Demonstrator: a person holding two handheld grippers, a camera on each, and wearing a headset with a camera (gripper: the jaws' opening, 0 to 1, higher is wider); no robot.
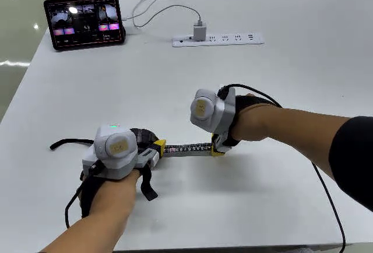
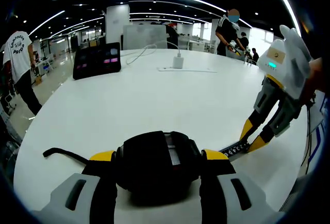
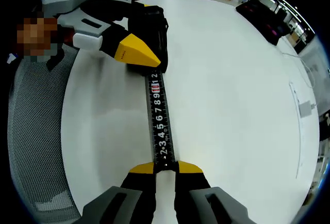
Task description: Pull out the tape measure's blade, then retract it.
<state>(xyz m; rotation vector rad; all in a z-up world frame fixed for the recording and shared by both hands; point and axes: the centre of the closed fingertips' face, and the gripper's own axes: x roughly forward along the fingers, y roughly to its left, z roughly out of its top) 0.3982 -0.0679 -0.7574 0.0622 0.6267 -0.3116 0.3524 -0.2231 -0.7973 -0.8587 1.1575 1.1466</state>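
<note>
- Tape measure (image 2: 154, 170): rigid, probably hefty case; left gripper (image 2: 160, 155) clamps its sides.
- Blade (image 3: 159, 115): thin, springy, likely sharp-edged; right gripper (image 3: 165, 169) pinches its tip.

1 tablet (image 1: 84, 21), 1 power strip (image 1: 218, 39) — on white table (image 1: 291, 84).

The left tongs (image 1: 155, 150) hide most of the tape measure's case (image 1: 141, 135); the right tongs (image 3: 165, 168) hide the end of the blade (image 3: 157, 115); the screen of the far tablet (image 1: 84, 21) is unreadably small.
</note>
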